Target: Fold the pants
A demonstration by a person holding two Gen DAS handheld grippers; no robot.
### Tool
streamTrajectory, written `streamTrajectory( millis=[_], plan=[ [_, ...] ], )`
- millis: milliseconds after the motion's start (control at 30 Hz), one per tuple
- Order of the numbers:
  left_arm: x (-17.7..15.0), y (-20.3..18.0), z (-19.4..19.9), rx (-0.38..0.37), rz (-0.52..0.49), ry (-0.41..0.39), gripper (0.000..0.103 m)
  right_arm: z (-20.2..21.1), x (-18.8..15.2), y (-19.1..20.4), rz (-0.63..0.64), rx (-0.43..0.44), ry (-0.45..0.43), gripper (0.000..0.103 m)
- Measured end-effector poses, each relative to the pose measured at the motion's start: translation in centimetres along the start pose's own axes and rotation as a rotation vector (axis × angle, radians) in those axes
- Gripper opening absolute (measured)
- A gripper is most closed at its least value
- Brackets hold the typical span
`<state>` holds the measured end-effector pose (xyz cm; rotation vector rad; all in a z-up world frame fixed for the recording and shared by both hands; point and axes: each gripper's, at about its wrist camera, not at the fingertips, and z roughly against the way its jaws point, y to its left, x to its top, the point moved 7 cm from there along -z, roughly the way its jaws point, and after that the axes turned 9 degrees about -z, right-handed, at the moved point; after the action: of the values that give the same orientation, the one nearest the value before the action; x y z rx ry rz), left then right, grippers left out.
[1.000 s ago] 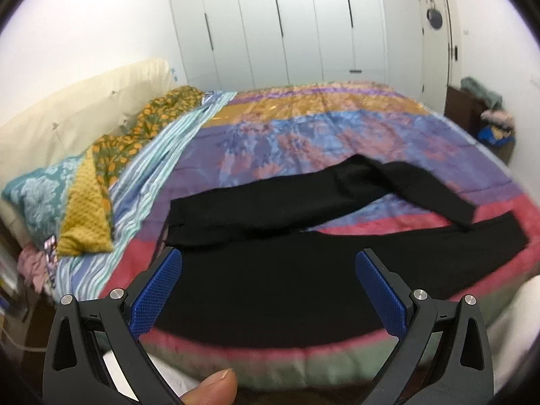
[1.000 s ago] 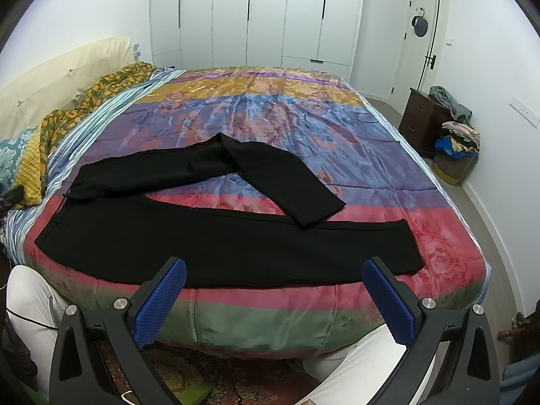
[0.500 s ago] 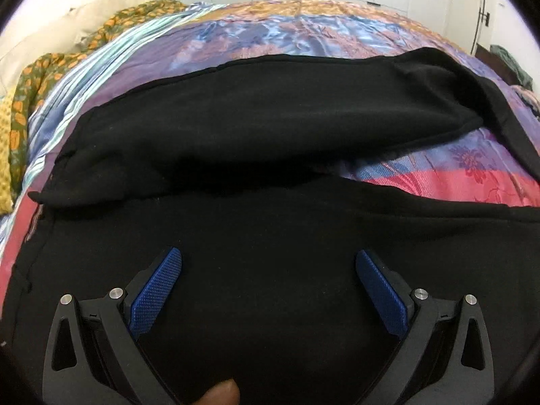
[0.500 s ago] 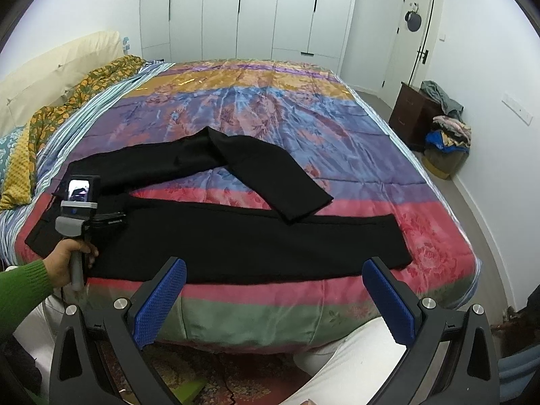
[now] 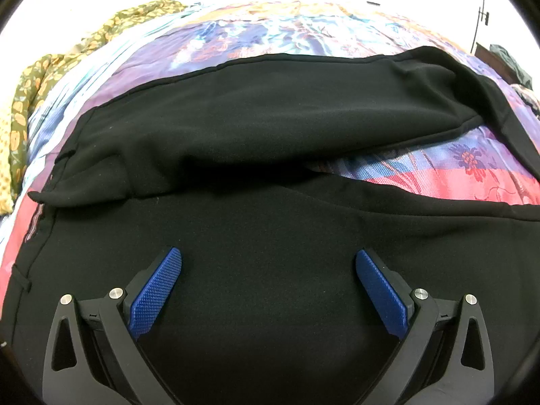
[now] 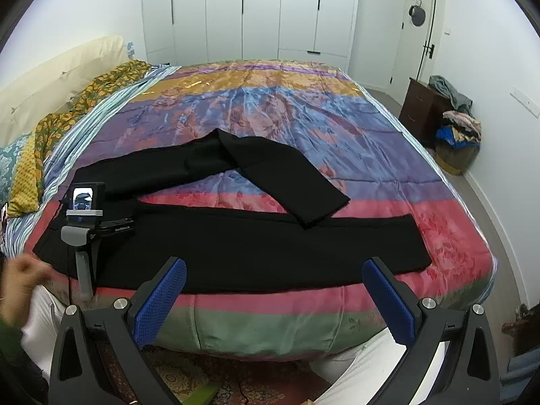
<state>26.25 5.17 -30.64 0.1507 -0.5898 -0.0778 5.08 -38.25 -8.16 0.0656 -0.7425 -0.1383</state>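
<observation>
My left gripper sits low and close over the black pants, its jaws spread wide, the blue textured pads angled outward with nothing between them. From the right wrist view I see the left gripper from behind and to the side, its grey handle hanging down over the near edge and its small screen facing me. My left hand is blurred at the frame's left edge, beside the handle; I cannot tell whether it grips it. A green sleeve shows below it. My right gripper is held back from the bed, jaws wide apart, empty. My white trouser legs show beneath it.
</observation>
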Motion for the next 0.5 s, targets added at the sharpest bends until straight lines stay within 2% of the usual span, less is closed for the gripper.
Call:
streamTrajectory(
  millis=[500],
  plan=[
    [0.0,0.0,0.0,0.0,0.0,0.0,0.103,1.0,-0.3,1.4,0.01,0.032,-0.017,0.103]
  ],
)
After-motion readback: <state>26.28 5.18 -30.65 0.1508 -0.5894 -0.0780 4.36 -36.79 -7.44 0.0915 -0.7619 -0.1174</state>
